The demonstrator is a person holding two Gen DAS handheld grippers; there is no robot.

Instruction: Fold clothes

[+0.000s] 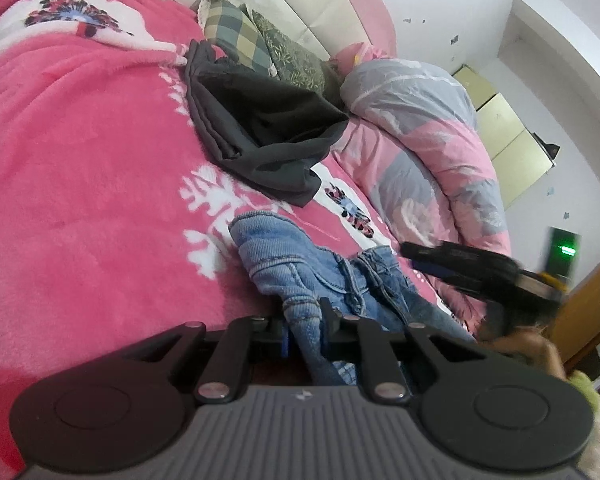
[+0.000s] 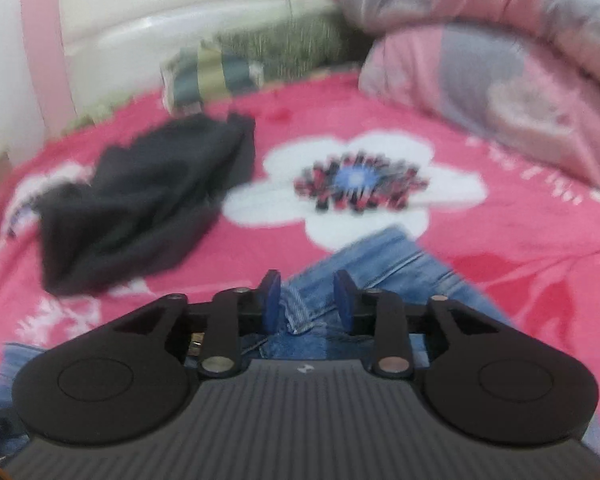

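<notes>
A bed covered by a pink flowered blanket (image 1: 80, 152) fills both views. Blue jeans (image 1: 300, 264) lie crumpled at its near edge. The left gripper (image 1: 302, 320) is clamped on a bunched fold of the jeans. The right gripper (image 2: 307, 300) has its blue pads (image 2: 270, 300) apart, with denim lying loose between them and not pinched. Beyond the jeans sits a dark grey garment (image 1: 260, 128), roughly folded. Further off are checked pillows (image 1: 236, 32) and a rolled pink-and-grey quilt (image 1: 428, 140).
</notes>
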